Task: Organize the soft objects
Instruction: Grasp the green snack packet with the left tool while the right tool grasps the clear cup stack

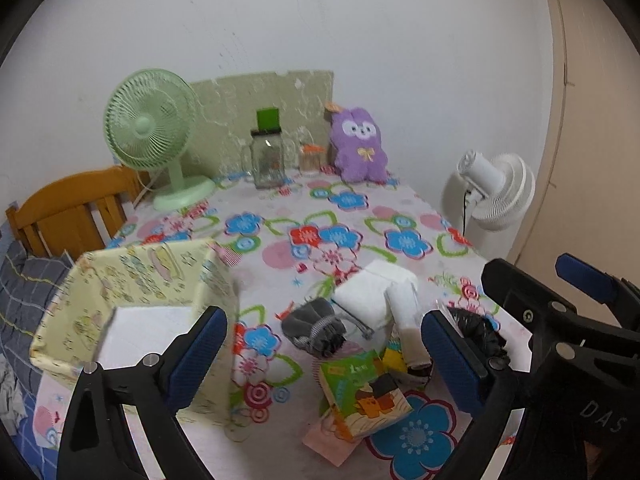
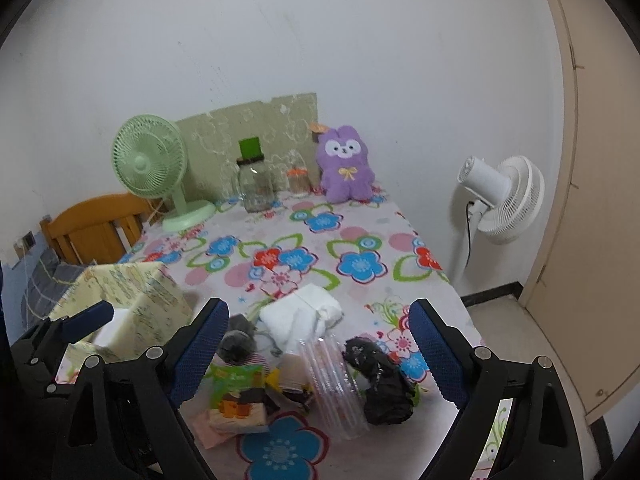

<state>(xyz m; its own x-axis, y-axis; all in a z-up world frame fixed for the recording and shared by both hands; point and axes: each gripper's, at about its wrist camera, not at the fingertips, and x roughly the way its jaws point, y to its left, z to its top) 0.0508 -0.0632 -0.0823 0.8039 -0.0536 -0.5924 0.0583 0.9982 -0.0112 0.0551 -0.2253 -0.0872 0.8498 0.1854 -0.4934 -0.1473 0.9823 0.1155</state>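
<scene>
Floral-covered table, viewed from both wrist cameras. Left gripper: fingers spread wide, nothing between them, hovering above the near pile. Right gripper: likewise spread wide, holding nothing, above the same pile.

Soft items clustered at near centre of the table:
- white folded cloth, resting farthest back in the pile;
- grey drawstring pouch, just left of the cloth, touching it;
- black crumpled bag, right side of the pile, partly hidden behind the left gripper's right finger in the left view.

Also in the pile: green picture book at front, clear ridged plastic sleeve lying between book and black bag.

Yellow patterned fabric bin at left edge of table, open top, beside the pile but apart from it.

Far end, against wall: green desk fan, glass jar, purple plush rabbit, upright. White floor fan off table, right.
</scene>
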